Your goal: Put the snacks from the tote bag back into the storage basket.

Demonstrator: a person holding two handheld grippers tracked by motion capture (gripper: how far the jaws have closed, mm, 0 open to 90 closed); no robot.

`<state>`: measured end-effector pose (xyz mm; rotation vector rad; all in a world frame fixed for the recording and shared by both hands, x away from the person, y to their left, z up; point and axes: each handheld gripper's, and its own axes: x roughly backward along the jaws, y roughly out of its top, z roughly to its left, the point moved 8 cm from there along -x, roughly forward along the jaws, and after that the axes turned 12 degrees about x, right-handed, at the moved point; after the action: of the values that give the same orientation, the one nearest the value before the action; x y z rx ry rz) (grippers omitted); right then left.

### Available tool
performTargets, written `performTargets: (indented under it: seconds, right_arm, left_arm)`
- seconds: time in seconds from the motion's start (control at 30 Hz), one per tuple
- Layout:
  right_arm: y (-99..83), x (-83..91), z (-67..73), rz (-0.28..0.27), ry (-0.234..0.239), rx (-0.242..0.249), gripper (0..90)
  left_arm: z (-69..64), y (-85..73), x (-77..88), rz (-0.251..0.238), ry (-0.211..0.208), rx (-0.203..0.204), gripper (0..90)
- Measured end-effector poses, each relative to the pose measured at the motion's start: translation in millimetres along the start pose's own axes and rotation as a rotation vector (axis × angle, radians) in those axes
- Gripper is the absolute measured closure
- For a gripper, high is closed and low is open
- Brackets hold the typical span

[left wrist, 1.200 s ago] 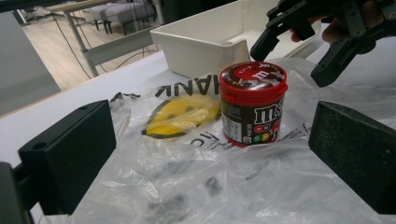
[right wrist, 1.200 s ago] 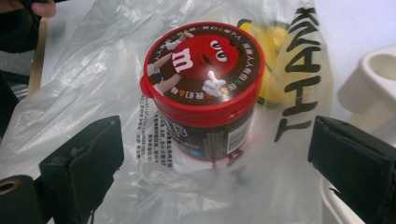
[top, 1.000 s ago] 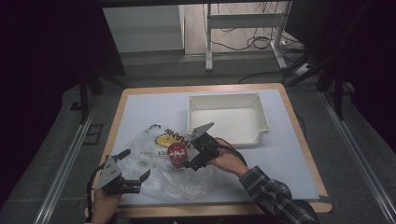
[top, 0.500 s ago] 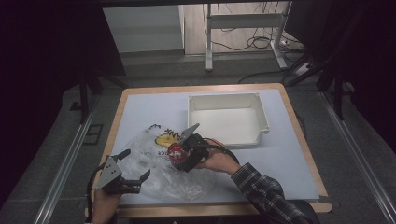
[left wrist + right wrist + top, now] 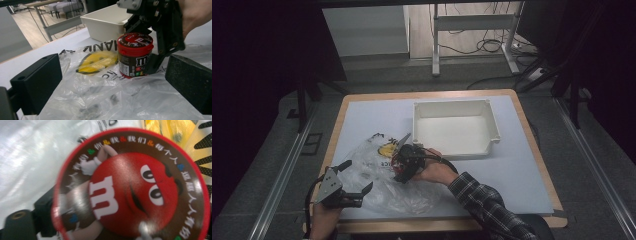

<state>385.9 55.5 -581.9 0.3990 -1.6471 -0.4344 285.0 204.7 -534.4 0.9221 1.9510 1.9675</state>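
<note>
A brown M&M's can (image 5: 133, 56) with a red lid (image 5: 132, 192) stands upright on a crumpled clear plastic bag (image 5: 382, 192) printed with a yellow smiley. My right gripper (image 5: 404, 165) comes down over the can. Its jaws have just been closing with the can between them, and one of its fingers (image 5: 153, 63) presses the can's lower side. My left gripper (image 5: 358, 175) rests at the bag's near left edge. It is open, with only bag film between its jaws, a short way from the can.
A white rectangular tray (image 5: 454, 103) sits empty at the back right of the pale table top (image 5: 522, 170). The table's wooden edge (image 5: 539, 150) runs close on the right. A hand and plaid sleeve (image 5: 482, 202) reach in from the lower right.
The right gripper has moved left and down from beside the can to over it, and its jaws have narrowed around it. The left gripper has stayed put.
</note>
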Motion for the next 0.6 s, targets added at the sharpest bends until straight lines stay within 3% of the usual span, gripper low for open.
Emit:
performTargets:
  seconds: [0.17, 0.33, 0.6]
  right_arm:
    - [0.7, -1.2, -0.9, 0.017, -0.005, 0.004, 22.2]
    - [2.2, -0.3, -0.8, 0.037, -0.021, 0.021, 23.6]
    - [3.6, 4.1, 2.2, 0.045, -0.002, 0.028, 25.8]
  left_arm:
    - [0.1, -0.1, 0.0, 0.001, -0.001, -0.001, 0.8]
    - [-0.2, -0.1, -0.1, 0.002, -0.001, -0.003, 0.9]
    - [-0.1, -0.2, -0.2, 0.003, 0.0, -0.004, 1.0]
